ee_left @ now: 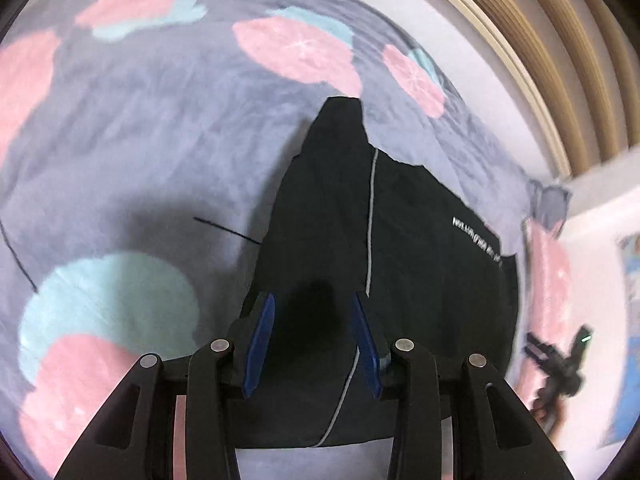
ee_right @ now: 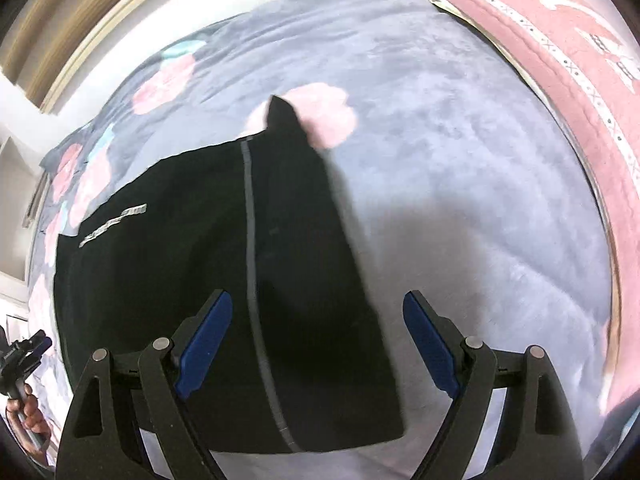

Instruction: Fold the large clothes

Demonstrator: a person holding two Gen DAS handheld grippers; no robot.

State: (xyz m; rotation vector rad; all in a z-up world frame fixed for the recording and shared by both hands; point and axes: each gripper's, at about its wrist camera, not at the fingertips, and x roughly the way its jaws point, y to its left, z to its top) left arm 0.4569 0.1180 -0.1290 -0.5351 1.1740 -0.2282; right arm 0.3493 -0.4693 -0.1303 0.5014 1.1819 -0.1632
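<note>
A bed under a grey plush blanket with pink and teal blotches (ee_left: 140, 152) fills both views. The left gripper (ee_left: 314, 340) and right gripper (ee_right: 318, 344) hover spread, holding nothing, over a black folded garment with a grey stripe (ee_left: 420, 248), which stretches toward 12 o'clock.

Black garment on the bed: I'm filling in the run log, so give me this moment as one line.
black garment flat on blanket | left gripper open above it | right gripper open over its edge | nothing gripped
</note>
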